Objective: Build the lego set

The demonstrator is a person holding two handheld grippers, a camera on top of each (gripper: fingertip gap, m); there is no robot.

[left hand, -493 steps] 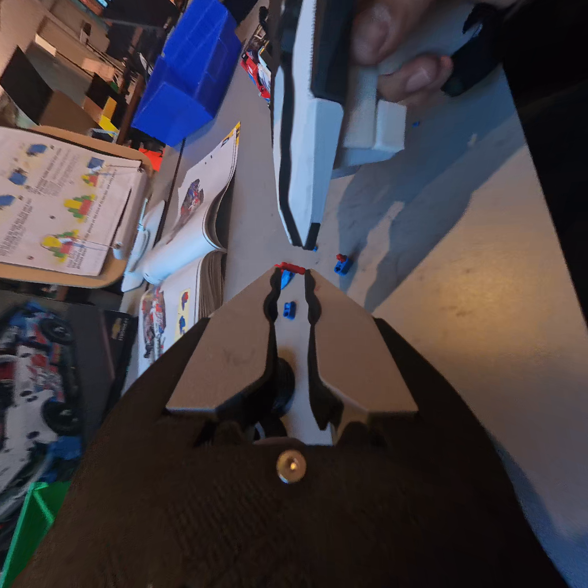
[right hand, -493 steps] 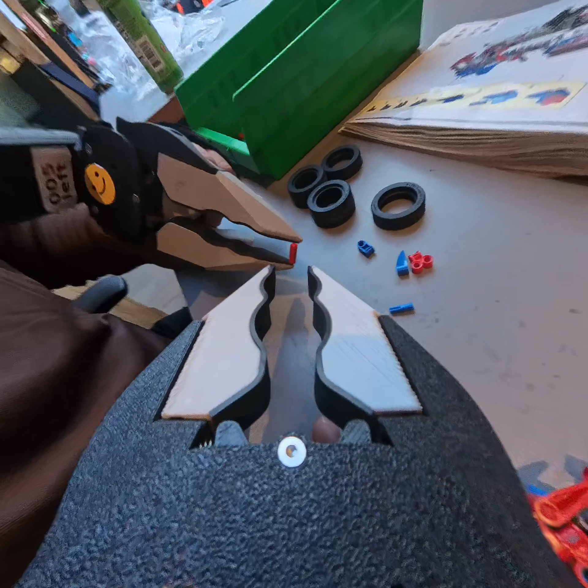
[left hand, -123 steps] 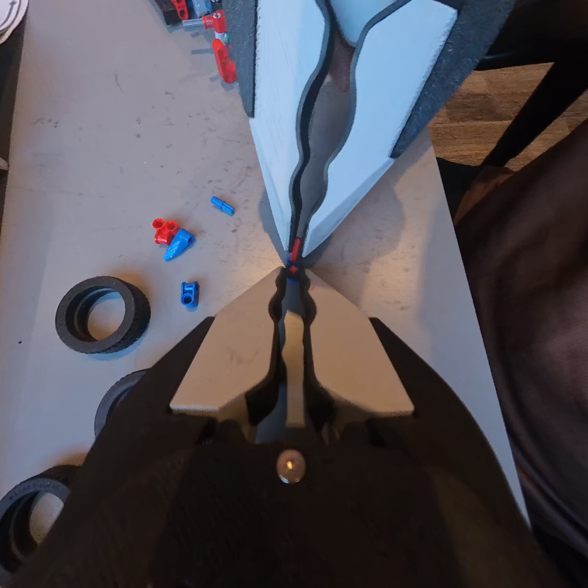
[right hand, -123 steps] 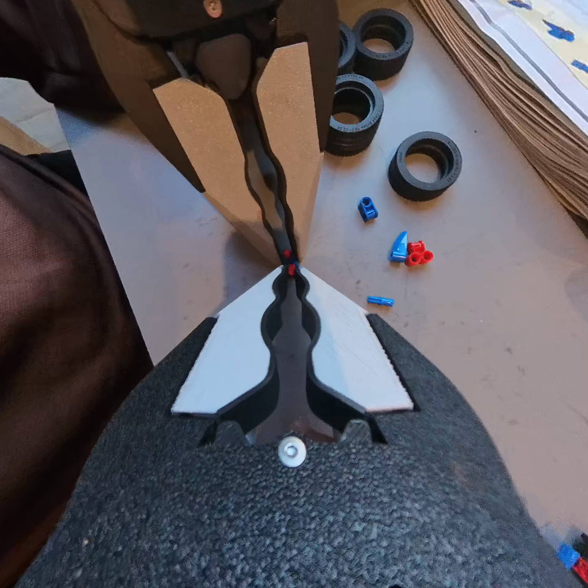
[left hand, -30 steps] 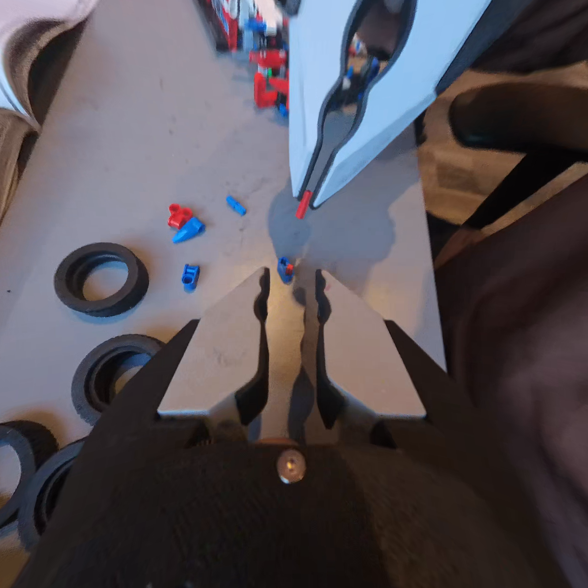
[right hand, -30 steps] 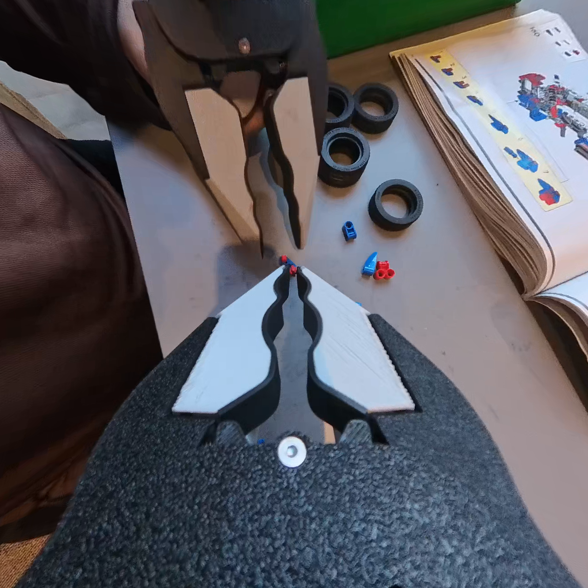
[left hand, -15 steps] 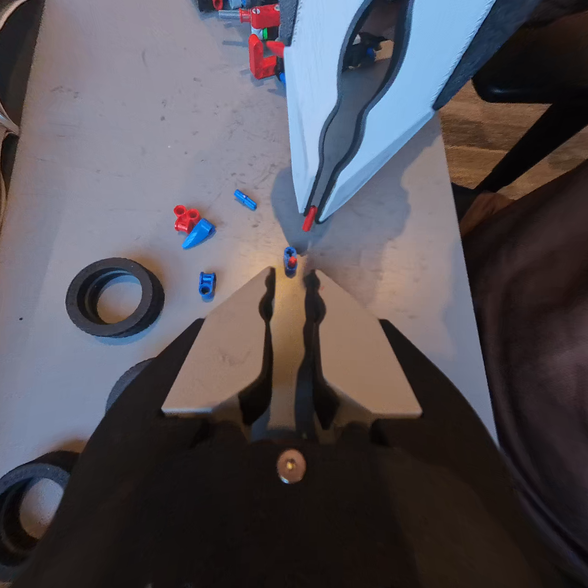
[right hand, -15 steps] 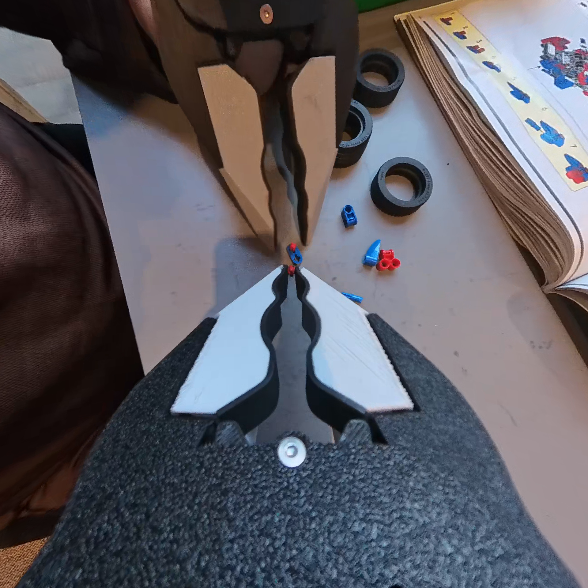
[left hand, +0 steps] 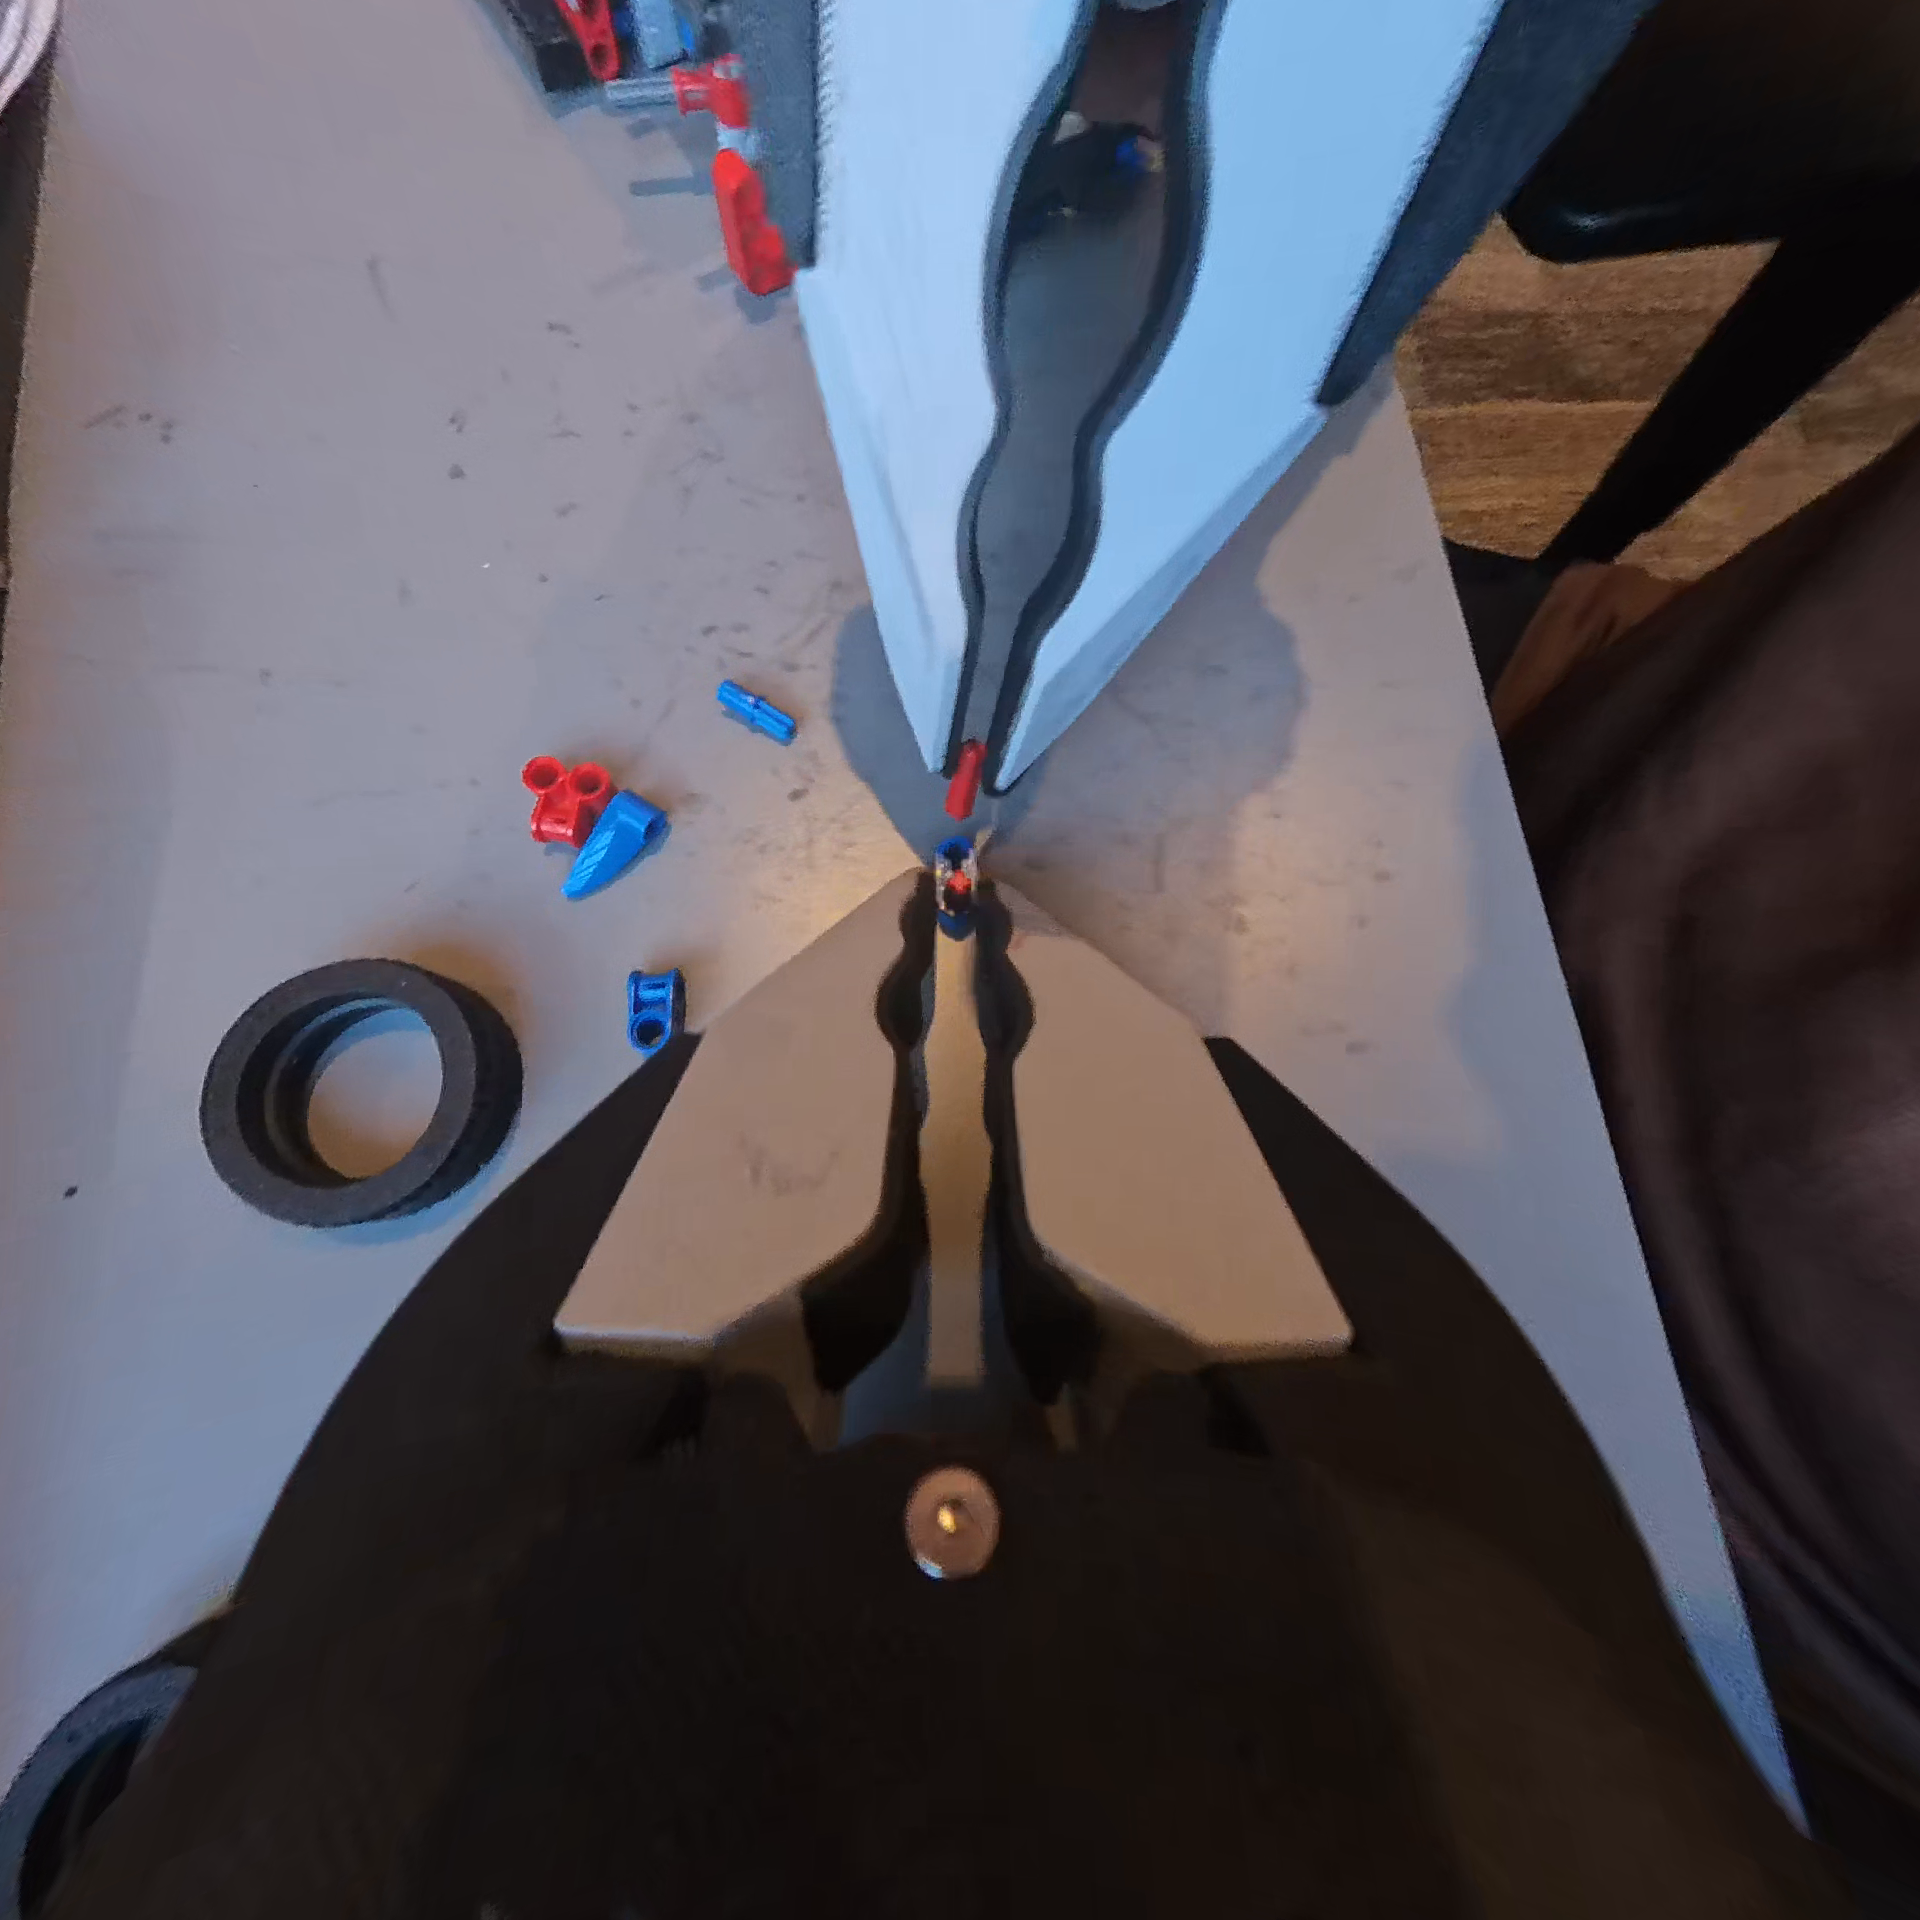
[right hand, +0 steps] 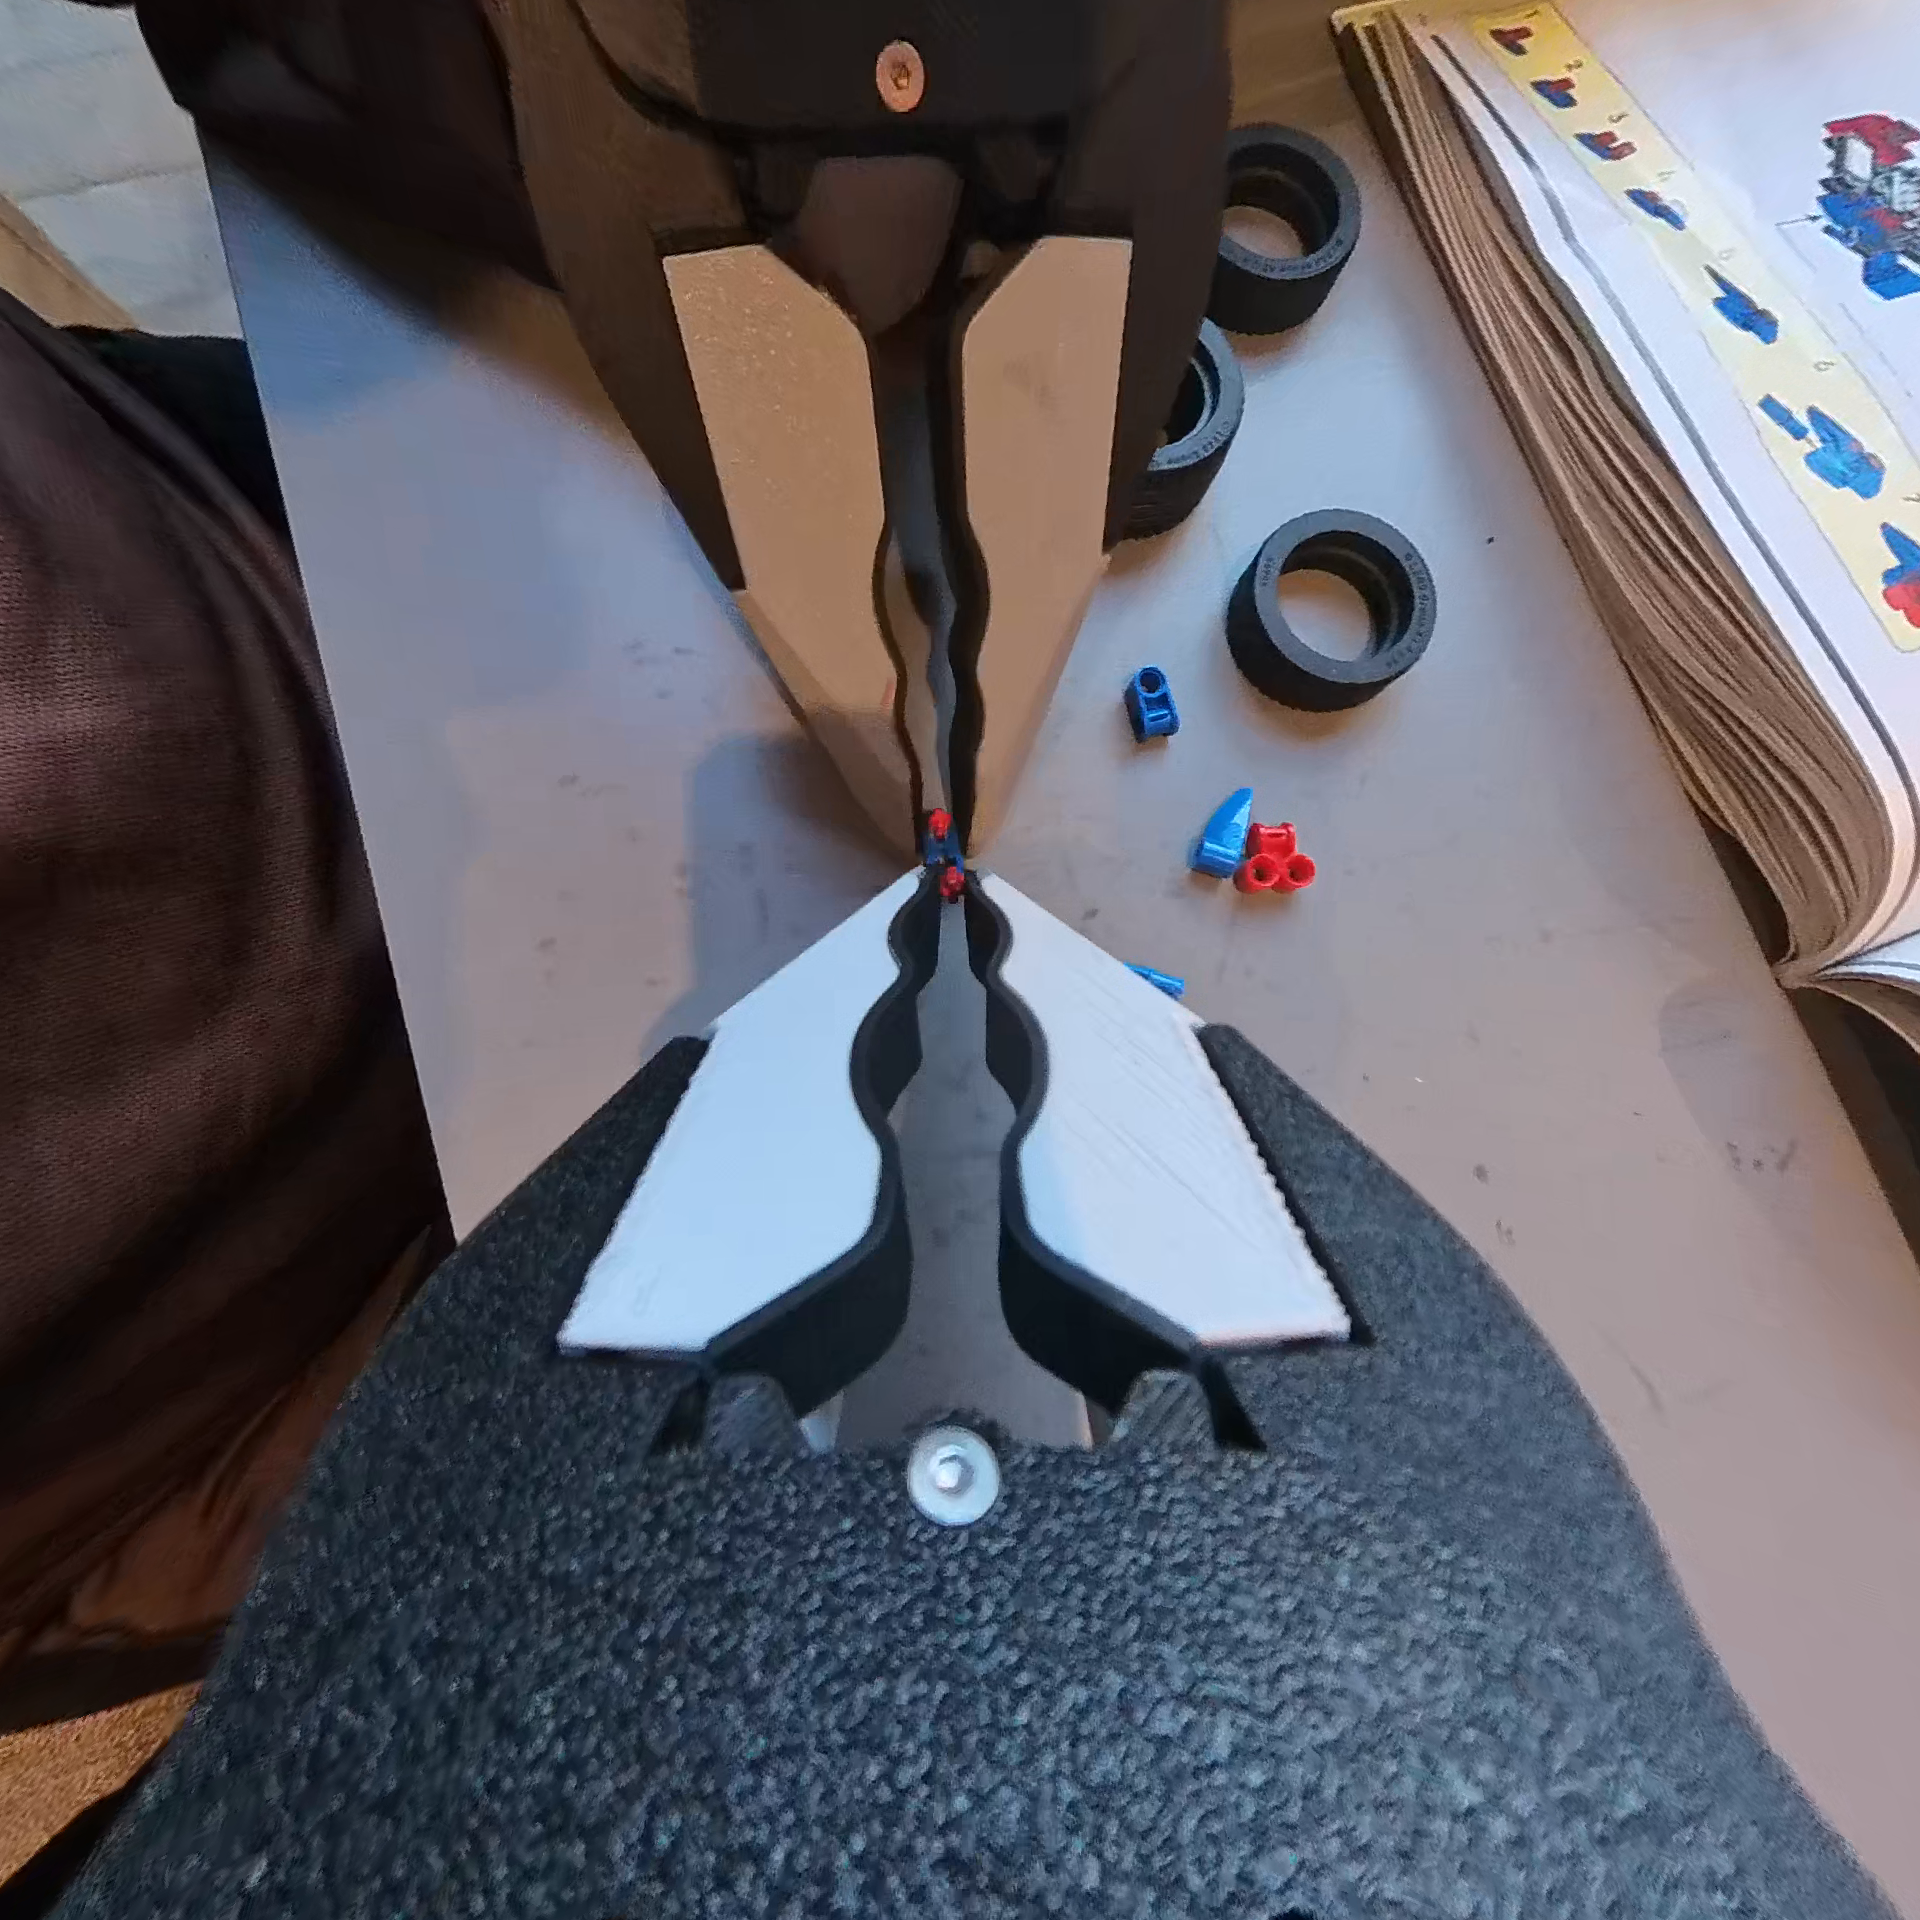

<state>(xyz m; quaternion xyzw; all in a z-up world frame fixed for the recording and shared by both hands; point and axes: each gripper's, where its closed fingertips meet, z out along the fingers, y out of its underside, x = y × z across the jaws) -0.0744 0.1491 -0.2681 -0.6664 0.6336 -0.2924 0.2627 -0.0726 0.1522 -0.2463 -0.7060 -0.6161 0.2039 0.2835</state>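
Right gripper [left hand: 971,769] is clamped on a red axle [left hand: 964,779], left gripper [left hand: 954,902] pinching the blue connector [left hand: 952,883]; slightly off-line and the axle probably pops loose.

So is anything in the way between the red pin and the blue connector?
Nothing visible. The right gripper holds the red pin just short of the blue connector in the left gripper; only bare table shows in the gap.

Grey, scuffed table [left hand: 312,468]. Black tyre [left hand: 362,1091] by its left edge. Red connector [left hand: 561,798], blue wedge [left hand: 613,857], blue pin [left hand: 756,711], red pin [left hand: 964,779]. Yellow-striped white manual [right hand: 1704,343].
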